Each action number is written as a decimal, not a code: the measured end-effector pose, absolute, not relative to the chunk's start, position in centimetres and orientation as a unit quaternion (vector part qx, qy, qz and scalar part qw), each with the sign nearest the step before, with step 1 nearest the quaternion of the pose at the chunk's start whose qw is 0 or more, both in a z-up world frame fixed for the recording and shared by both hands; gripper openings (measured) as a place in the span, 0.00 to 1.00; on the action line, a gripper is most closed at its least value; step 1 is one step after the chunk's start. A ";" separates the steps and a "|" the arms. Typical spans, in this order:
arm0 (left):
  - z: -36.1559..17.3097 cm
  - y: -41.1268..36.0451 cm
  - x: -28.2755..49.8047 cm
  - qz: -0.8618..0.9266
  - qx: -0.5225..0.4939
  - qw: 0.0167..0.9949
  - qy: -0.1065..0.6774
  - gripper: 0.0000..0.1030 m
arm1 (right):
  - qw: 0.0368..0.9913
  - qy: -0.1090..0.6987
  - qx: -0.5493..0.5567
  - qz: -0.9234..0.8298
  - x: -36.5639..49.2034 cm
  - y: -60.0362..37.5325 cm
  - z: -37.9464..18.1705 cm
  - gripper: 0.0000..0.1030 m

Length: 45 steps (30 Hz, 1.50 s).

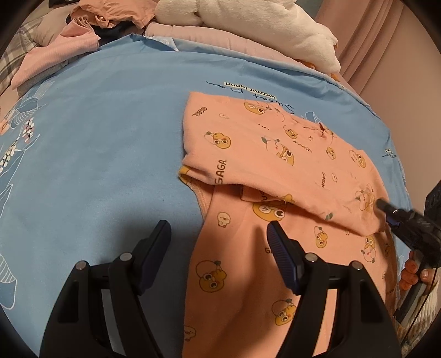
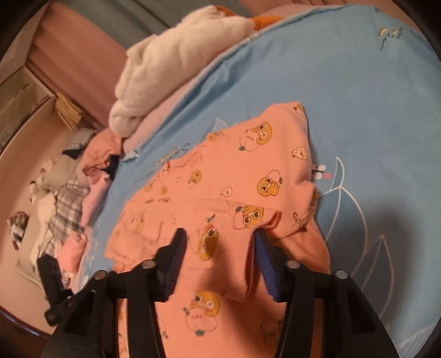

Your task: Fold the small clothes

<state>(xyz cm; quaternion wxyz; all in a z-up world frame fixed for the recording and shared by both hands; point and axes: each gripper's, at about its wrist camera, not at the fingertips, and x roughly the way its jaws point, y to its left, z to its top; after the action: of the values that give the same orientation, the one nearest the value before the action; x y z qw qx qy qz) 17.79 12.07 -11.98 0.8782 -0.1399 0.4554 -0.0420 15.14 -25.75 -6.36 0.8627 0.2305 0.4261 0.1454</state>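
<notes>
A peach-pink cotton child's garment printed with yellow cartoon faces and the word GAGA [image 1: 256,154] lies on a light blue bedsheet with white leaf drawings [image 1: 96,132], toward the sheet's right side in the left wrist view. Its upper part is folded over the lower part, making a doubled band across the middle; a yellow-trimmed edge shows at the band's left end.

The left gripper [image 1: 217,236] hangs above the garment's left edge with its jaws wide apart and nothing between them; 1 finger sits over the blue sheet, the other over the pink cloth.

The right gripper [image 2: 219,247] is low over the folded band, its jaws spread with a hump of pink cloth between them. The right finger [image 2: 266,267] touches a raised fold; whether the cloth is pinched cannot be told.

Beyond the sheet lie a fluffy cream-white blanket [image 1: 248,24] and a heap of pink and plaid clothes [image 2: 74,198].
</notes>
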 end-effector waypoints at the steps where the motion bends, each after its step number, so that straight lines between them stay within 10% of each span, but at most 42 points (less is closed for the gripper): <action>1: -12.0 12.1 17.9 -0.041 -0.141 0.878 0.455 0.70 | 0.865 0.438 0.206 0.136 15.5 -25.1 -6.3 0.05; 14: -12.1 12.0 19.3 -0.031 -0.124 0.881 0.456 0.70 | 0.893 0.448 0.019 0.039 19.9 -24.8 -4.3 0.05; 18: -11.0 12.3 19.0 -0.029 -0.126 0.887 0.444 0.70 | 0.887 0.460 0.019 0.030 19.7 -25.7 -5.5 0.16; 20: -9.9 12.4 19.2 -0.038 -0.136 0.893 0.428 0.70 | 0.899 0.437 0.024 0.023 19.1 -26.0 -4.3 0.37; 24: -8.4 11.5 21.2 -0.078 -0.150 0.893 0.418 0.68 | 0.924 0.382 0.003 0.017 17.9 -25.3 -2.1 0.40; 30: -10.1 9.0 25.2 -0.111 -0.140 0.875 0.451 0.28 | 0.910 0.406 -0.018 0.087 18.5 -23.3 -3.9 0.29; 33: -12.2 9.1 25.8 -0.084 -0.110 0.869 0.475 0.27 | 0.899 0.433 -0.033 0.060 19.5 -23.4 -5.6 0.26; 40: -12.0 9.9 25.0 -0.090 -0.124 0.873 0.464 0.29 | 0.897 0.437 0.026 0.059 19.6 -26.2 -6.0 0.22; 45: -10.6 10.7 20.8 -0.075 -0.115 0.882 0.450 0.63 | 0.901 0.427 0.041 0.057 16.4 -26.3 -4.3 0.40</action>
<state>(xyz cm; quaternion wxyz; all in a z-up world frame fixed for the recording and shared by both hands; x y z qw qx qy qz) 20.80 10.72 -10.57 0.8825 -0.1155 0.4497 -0.0751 16.40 -26.33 -4.33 0.9014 0.0410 0.4272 0.0572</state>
